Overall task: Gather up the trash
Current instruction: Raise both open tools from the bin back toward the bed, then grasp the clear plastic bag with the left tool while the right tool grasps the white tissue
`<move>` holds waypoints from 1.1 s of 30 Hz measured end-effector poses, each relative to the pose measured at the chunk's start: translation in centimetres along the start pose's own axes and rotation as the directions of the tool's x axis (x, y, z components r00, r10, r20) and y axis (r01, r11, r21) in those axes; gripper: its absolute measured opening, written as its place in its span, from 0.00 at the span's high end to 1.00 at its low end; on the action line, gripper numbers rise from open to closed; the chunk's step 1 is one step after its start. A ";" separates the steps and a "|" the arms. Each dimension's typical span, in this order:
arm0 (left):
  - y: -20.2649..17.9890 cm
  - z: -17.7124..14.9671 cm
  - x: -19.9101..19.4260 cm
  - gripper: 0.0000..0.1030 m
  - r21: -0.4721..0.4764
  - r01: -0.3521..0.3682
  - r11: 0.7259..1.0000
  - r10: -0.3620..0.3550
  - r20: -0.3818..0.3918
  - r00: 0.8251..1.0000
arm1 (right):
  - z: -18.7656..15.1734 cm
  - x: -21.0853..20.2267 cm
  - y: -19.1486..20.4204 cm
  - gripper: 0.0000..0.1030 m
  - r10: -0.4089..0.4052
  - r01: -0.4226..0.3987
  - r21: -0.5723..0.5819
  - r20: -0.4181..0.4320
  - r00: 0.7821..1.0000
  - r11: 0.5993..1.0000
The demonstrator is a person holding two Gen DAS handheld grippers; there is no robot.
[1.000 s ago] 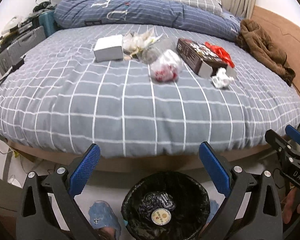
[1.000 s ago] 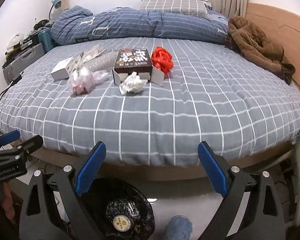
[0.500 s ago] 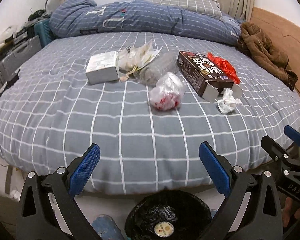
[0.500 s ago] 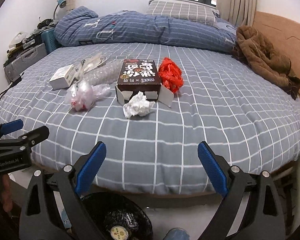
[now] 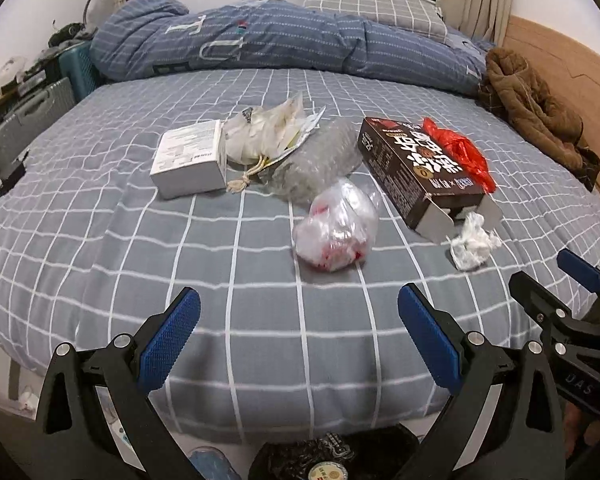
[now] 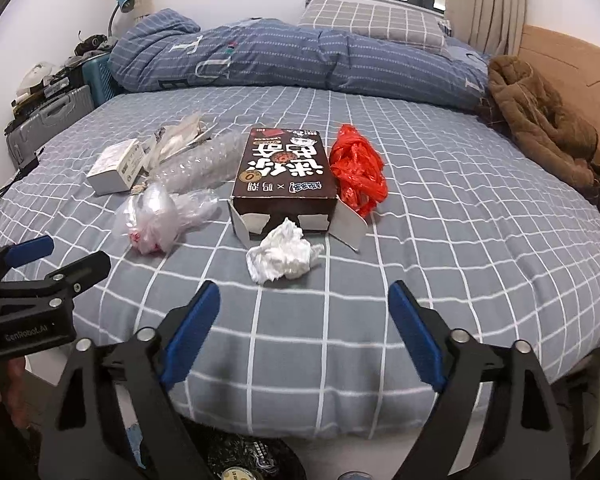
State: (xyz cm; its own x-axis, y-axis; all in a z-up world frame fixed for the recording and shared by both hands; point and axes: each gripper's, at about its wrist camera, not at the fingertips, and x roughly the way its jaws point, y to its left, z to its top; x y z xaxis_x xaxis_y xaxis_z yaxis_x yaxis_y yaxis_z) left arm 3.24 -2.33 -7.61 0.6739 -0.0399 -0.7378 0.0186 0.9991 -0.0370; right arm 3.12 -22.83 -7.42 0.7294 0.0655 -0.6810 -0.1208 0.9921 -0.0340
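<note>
Trash lies on the grey checked bed (image 5: 100,248): a white box (image 5: 188,158), crumpled clear wrappers (image 5: 272,136), bubble wrap (image 5: 318,162), a clear bag with red bits (image 5: 336,228), a dark brown carton (image 5: 420,172), a red plastic bag (image 5: 458,152) and a crumpled white tissue (image 5: 472,244). My left gripper (image 5: 299,336) is open and empty, over the bed's near edge, short of the clear bag. My right gripper (image 6: 304,326) is open and empty, just short of the tissue (image 6: 282,256) and carton (image 6: 284,168). A black-lined bin (image 5: 332,460) sits below, on the floor.
A folded blue duvet (image 5: 260,40) and pillow lie at the bed's far side. A brown jacket (image 5: 536,108) lies at the right by the wooden headboard. Suitcases (image 5: 24,120) stand at the left. The right gripper also shows at the left wrist view's right edge (image 5: 568,312).
Both grippers have risen from over the bin and moved forward over the bed's edge toward the trash. Both stay open. The trash has not moved.
</note>
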 end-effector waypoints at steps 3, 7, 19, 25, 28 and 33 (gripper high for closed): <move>-0.1 0.9 0.8 0.06 0.014 -0.003 1.000 0.003 0.002 1.000 | 0.7 1.3 -0.2 0.27 0.005 -0.005 -0.005 -0.015 1.000 1.000; -0.4 2.1 2.0 0.06 0.028 -0.005 1.000 0.005 0.001 1.000 | 1.6 2.9 -0.6 0.30 0.011 -0.012 -0.005 -0.034 0.999 1.000; -1.1 4.2 5.4 0.11 0.061 0.006 0.998 -0.004 -0.036 0.999 | 2.5 5.9 -0.8 0.43 0.041 -0.041 0.002 -0.094 0.995 0.999; -1.6 4.1 7.1 0.24 0.056 0.033 0.998 -0.028 -0.088 0.996 | 2.4 6.5 -0.6 0.52 0.068 -0.067 0.015 -0.117 0.991 0.998; -1.9 3.8 7.7 0.38 0.056 0.044 0.997 -0.037 -0.109 0.993 | 2.4 6.9 -0.3 0.61 0.089 -0.087 0.021 -0.135 0.987 0.996; -2.3 3.6 7.8 0.41 0.078 0.041 0.996 -0.032 -0.107 0.994 | 2.1 7.3 0.2 0.71 0.110 -0.107 0.025 -0.161 0.981 0.994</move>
State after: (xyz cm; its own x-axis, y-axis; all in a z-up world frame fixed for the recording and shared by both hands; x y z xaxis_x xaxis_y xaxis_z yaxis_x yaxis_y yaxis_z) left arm 11.10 -4.87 -10.88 0.5900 -0.0733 -0.8041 0.1042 0.9945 -0.0142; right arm 9.86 -21.92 -10.88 0.5937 0.1556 -0.7895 -0.1810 0.9818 0.0574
